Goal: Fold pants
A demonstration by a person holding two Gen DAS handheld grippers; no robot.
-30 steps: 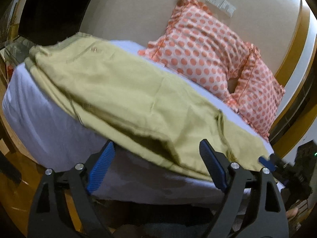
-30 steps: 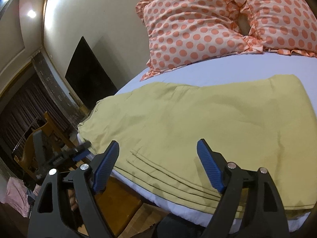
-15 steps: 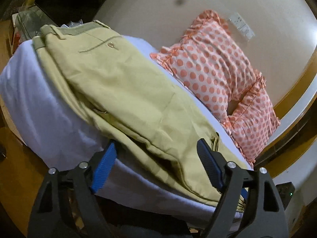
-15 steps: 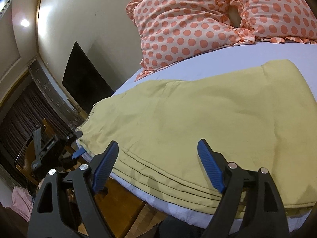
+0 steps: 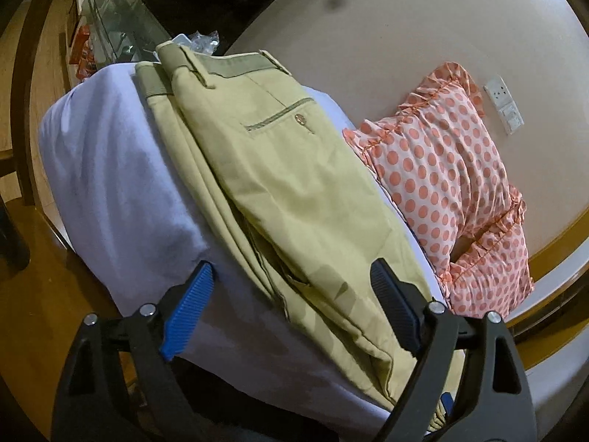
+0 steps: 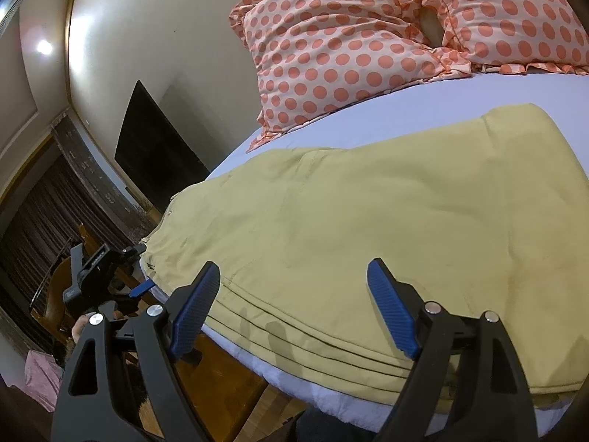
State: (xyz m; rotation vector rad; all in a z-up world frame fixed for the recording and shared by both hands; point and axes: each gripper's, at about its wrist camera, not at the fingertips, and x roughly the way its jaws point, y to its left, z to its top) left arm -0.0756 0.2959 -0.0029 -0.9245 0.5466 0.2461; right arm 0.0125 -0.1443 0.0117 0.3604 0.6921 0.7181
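Khaki pants (image 5: 294,191) lie folded in layers along the near edge of a bed with a pale lilac sheet (image 5: 117,191). The waistband and a buttoned back pocket show at the far end in the left wrist view. In the right wrist view the pants (image 6: 386,221) spread flat, stacked fold edges toward me. My left gripper (image 5: 291,309) is open and empty, held just short of the pants' near end. My right gripper (image 6: 294,302) is open and empty above the folded edge. The left gripper also shows in the right wrist view (image 6: 141,287) by the bed's left corner.
Two pink polka-dot pillows (image 6: 349,44) lean on the wall behind the pants. A wall socket (image 5: 504,105) is above them. A glass table with clutter (image 5: 110,33) stands beyond the bed's far end. Wooden floor (image 6: 217,379) lies below the bed edge.
My left gripper has swung round and risen, now looking along the pants toward the waistband. My right gripper has edged closer to the folded edge. Both stay open.
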